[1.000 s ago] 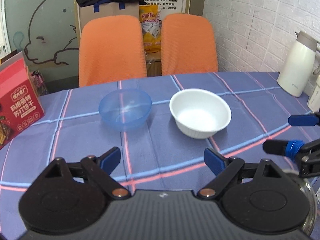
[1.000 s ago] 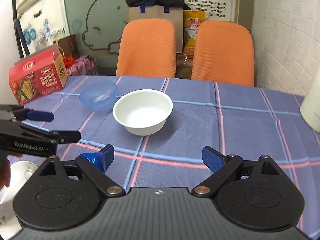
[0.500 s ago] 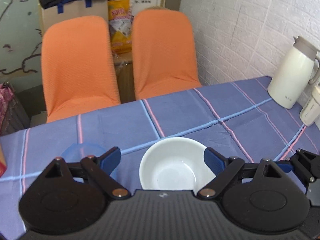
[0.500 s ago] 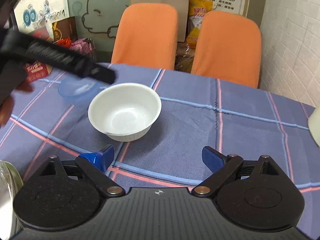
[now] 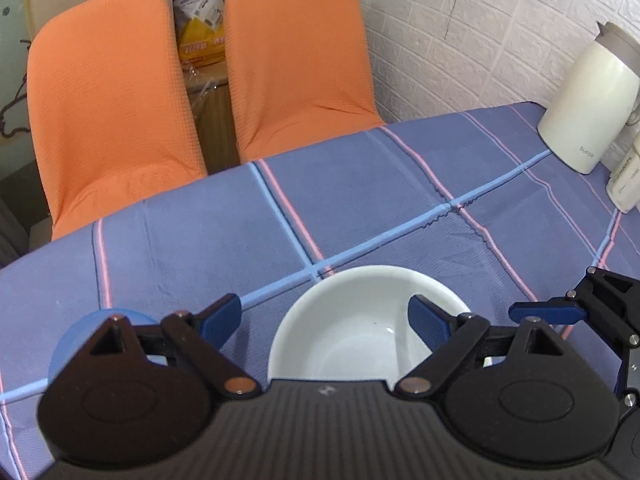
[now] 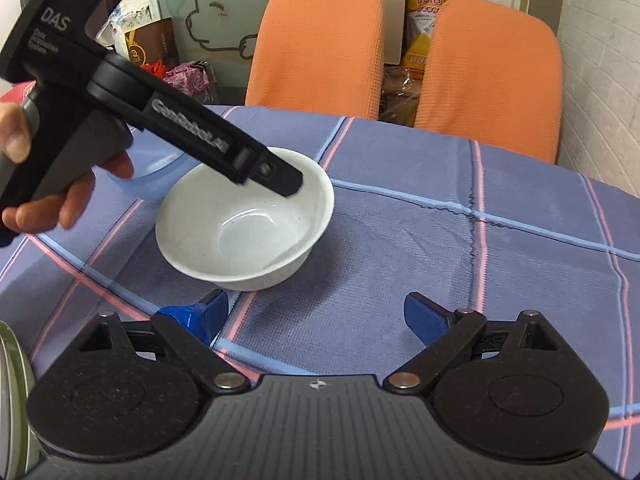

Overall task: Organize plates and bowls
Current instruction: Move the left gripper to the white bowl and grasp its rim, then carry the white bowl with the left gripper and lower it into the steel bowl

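A white bowl [image 5: 360, 332] [image 6: 248, 220] stands upright on the blue checked tablecloth. A translucent blue bowl [image 5: 64, 348] [image 6: 160, 176] sits just to its left, mostly hidden. My left gripper [image 5: 324, 314] is open and hangs over the white bowl; its right finger is over the bowl's inside, its left finger outside the left rim. In the right wrist view it reaches in from the left over the bowl's far rim. My right gripper [image 6: 316, 312] is open and empty, just in front of the white bowl. Its fingertip shows at the right of the left wrist view [image 5: 548, 312].
Two orange chairs [image 5: 108, 112] [image 5: 296, 56] stand behind the table. A white thermos jug [image 5: 588, 100] and a small white container [image 5: 626, 176] stand at the right edge. A metal rim [image 6: 12, 392] shows at the lower left of the right wrist view.
My left gripper has moved forward and to the right, from in front of both bowls to over the white bowl. My right gripper has moved closer to the white bowl.
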